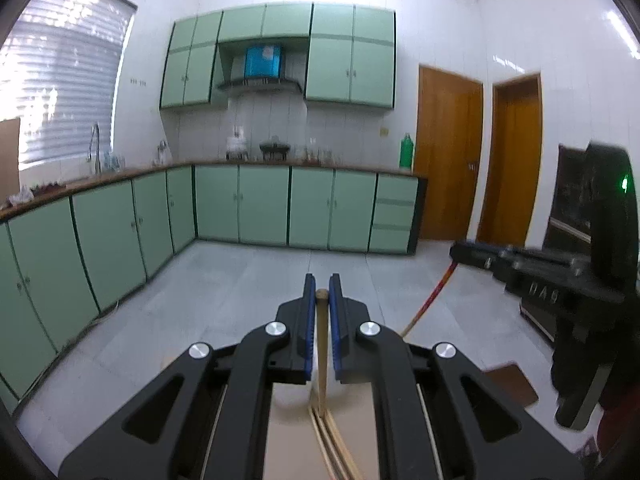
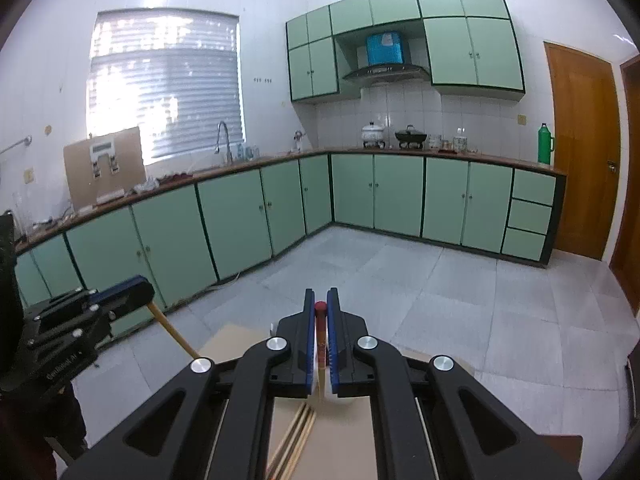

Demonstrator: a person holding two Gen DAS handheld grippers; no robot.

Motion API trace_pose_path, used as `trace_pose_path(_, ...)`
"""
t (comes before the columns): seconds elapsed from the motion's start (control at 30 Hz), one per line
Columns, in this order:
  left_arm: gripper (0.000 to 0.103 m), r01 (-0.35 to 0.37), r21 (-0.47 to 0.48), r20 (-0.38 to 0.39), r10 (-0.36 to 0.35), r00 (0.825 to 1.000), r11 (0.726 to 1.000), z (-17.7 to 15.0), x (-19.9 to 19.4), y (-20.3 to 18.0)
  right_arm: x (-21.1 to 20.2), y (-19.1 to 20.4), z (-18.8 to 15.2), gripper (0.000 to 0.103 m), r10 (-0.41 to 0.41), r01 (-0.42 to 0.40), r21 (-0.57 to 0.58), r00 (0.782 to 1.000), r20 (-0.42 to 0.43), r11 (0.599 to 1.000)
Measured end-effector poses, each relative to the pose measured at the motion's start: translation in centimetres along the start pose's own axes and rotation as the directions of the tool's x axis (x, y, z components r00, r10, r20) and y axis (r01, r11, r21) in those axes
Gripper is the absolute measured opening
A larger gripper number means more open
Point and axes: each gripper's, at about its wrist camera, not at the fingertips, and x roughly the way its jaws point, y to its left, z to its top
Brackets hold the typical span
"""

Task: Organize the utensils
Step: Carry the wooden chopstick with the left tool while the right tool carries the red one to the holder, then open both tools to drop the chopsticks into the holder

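Kitchen: mint-green cabinets (image 2: 236, 220) along two walls, grey tiled floor (image 2: 460, 300), brown table (image 1: 360, 432) under both grippers. Left gripper (image 1: 322, 284) clamped on a plain wooden utensil handle (image 1: 322, 344), raised above the table; right gripper (image 2: 321, 300) clamped on a red-tipped utensil handle (image 2: 320, 320), likewise raised. Loose wooden sticks (image 2: 298, 428) lying on the table below.

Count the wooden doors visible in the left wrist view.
2. Both stand side by side in the white wall right of the green cabinets: the nearer door and the farther door. More may lie outside the view.
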Motion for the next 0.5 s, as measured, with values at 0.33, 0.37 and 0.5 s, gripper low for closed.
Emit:
trace_pose_path(0.33, 0.006, -0.069, 0.030, 0.084, 0.066, 0.994, 0.997, 2.5, 8.1, -1.1, 7.3, -1.2, 1.8, 0.006, -0.065, 0.066, -0.020, 0.998, 0.019, 0.998)
trace_pose_path(0.37, 0.006, -0.076, 0.027, 0.071, 0.074, 0.995, 0.997, 2.0, 9.2, -1.0, 8.4, -1.5, 1.5, 0.006, -0.067, 0.068, -0.017, 0.998, 0.005, 0.998)
trace_pose_path(0.5, 0.006, -0.083, 0.013, 0.002, 0.083, 0.997, 0.996, 0.1, 12.8, 0.0, 11.4, -1.8, -0.1, 0.006, -0.077, 0.076, -0.009, 0.996, -0.053, 0.997)
